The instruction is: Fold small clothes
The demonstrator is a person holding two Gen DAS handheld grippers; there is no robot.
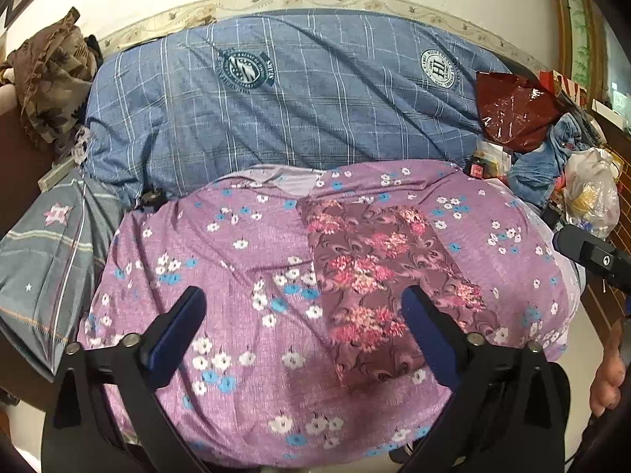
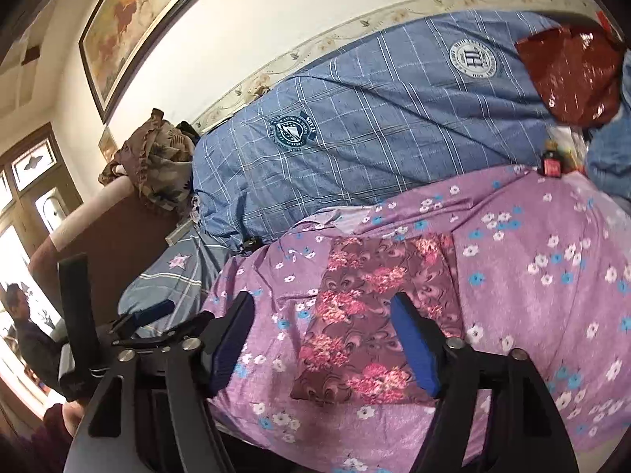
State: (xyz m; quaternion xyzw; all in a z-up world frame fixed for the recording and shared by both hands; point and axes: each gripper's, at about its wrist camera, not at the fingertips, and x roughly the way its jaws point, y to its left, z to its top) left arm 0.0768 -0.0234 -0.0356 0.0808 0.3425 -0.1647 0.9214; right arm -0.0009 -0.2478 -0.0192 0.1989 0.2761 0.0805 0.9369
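Purple bedding printed with small white and blue flowers [image 1: 221,260] fills the lower half of both views, with a rolled blue plaid quilt [image 1: 284,110] bearing round crests lying behind it against a cream wall. On the purple bedding lies the folded garment [image 1: 378,276], a maroon cloth with pink flower clusters, a neat long rectangle right of centre in the left wrist view and at centre in the right wrist view. The left gripper [image 1: 303,315] hangs above the bedding with its jaws spread wide and nothing between them; its right finger overlaps the garment's lower right edge in the picture. The right gripper [image 2: 321,335] also stands parted, empty, its two blue-padded fingers framing the garment's lower half. A shiny red bag [image 1: 508,114] sits in the clutter at the upper right, and a brown patterned cloth [image 1: 51,79] is heaped at the upper left.
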